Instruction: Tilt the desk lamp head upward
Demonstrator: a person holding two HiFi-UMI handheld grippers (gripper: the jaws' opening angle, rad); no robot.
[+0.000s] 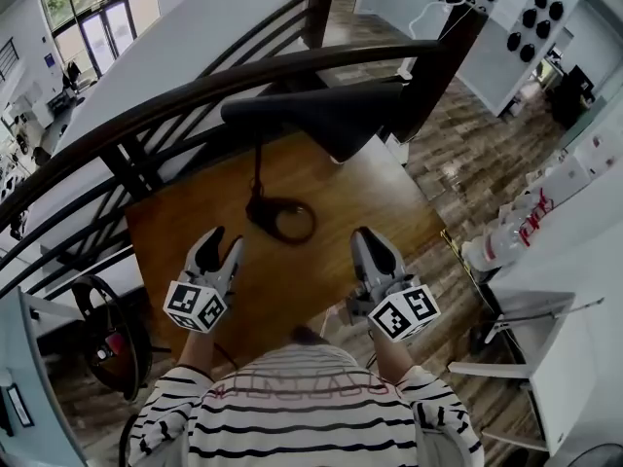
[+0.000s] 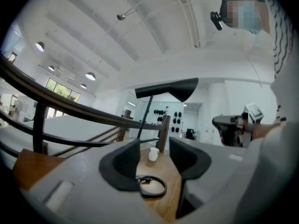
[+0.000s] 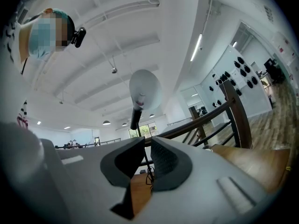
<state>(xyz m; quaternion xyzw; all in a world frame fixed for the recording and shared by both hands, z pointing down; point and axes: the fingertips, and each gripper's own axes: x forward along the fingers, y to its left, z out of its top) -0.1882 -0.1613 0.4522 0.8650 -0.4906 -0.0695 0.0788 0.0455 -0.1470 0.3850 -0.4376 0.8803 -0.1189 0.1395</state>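
The black desk lamp stands on the wooden table (image 1: 389,202). Its ring base (image 1: 282,220) lies flat, a thin stem (image 1: 258,168) rises from it, and the long dark head (image 1: 321,115) hangs level over the far edge. My left gripper (image 1: 224,243) hovers open near the base's left, nothing between its fingers. In the left gripper view the ring base (image 2: 152,186) shows through the left gripper (image 2: 154,160), the head (image 2: 168,87) high above. My right gripper (image 1: 368,239) hovers right of the base; in its own view the right gripper (image 3: 147,148) keeps only a narrow empty gap, below the head's pale underside (image 3: 145,90).
A dark curved railing (image 1: 195,95) runs behind and left of the table. A small white cup (image 2: 153,154) sits at the table's far side. A white bench with bottles (image 1: 506,241) stands to the right. A round black object (image 1: 107,329) is on the floor at left.
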